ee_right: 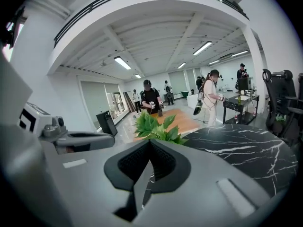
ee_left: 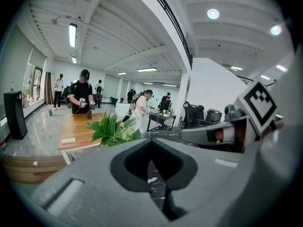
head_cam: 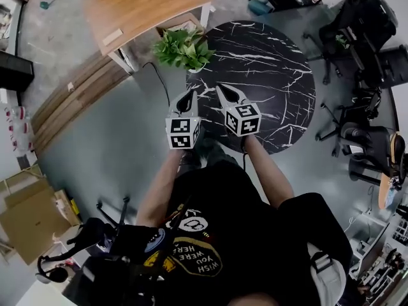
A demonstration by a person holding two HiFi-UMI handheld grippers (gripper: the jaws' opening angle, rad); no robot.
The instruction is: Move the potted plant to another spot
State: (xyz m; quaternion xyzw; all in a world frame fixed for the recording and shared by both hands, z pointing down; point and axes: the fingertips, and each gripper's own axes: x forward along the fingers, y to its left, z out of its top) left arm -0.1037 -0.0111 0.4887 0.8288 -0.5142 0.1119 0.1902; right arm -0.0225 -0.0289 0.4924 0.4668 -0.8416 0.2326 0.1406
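Observation:
The potted plant (head_cam: 183,48), leafy green in a white pot, stands at the left rim of a round black marble table (head_cam: 268,75). My left gripper (head_cam: 189,98) and right gripper (head_cam: 225,93) are held side by side just short of the plant, over the table's near-left edge, both pointing at it. Each has its jaws together with nothing between them. In the left gripper view the plant (ee_left: 112,129) rises beyond the shut left gripper (ee_left: 151,141), slightly to the left. In the right gripper view the plant (ee_right: 154,126) sits straight ahead above the shut right gripper (ee_right: 150,142).
A wooden table (head_cam: 143,5) stands close behind the plant. Black office chairs (head_cam: 363,30) crowd the right side. Wooden boards (head_cam: 76,97) lie on the floor at left, and cardboard boxes (head_cam: 25,218) sit at lower left. Several people (ee_right: 150,98) stand far off.

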